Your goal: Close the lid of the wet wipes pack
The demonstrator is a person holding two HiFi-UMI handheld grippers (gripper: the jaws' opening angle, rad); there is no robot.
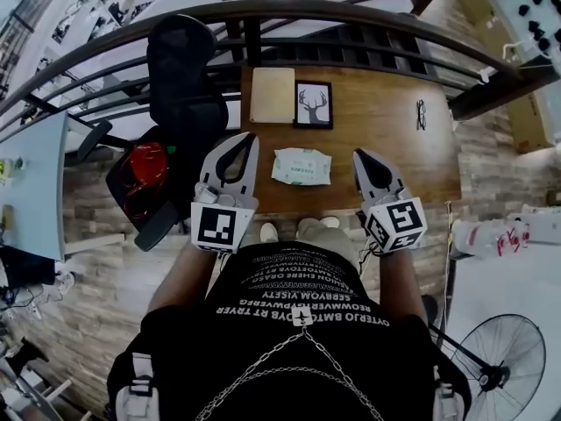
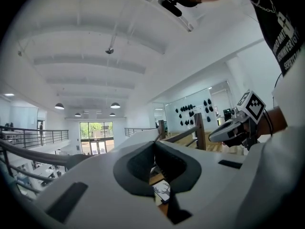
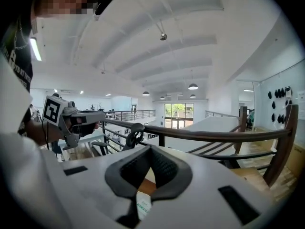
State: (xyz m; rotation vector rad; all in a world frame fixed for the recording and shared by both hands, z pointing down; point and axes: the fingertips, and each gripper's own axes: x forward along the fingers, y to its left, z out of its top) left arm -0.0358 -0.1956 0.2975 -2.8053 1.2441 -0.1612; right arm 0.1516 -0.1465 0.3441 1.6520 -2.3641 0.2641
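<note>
The wet wipes pack (image 1: pixel 301 167), white with green print, lies flat on the wooden table (image 1: pixel 386 139) near its front edge, and its lid looks flat. My left gripper (image 1: pixel 248 140) hovers just left of the pack with its jaws together and nothing in them. My right gripper (image 1: pixel 360 156) hovers just right of the pack, also shut and empty. In the right gripper view a strip of the pack (image 3: pixel 143 205) shows low between the jaws of the right gripper (image 3: pixel 151 148). The left gripper (image 2: pixel 155 144) points level over the table.
A framed deer picture (image 1: pixel 313 104) and a pale board (image 1: pixel 273 95) lie behind the pack, with glasses (image 1: pixel 421 114) at the right. A curved railing (image 1: pixel 351 14) runs behind the table. A black chair (image 1: pixel 180 68) and a red bag (image 1: pixel 145 169) stand at the left.
</note>
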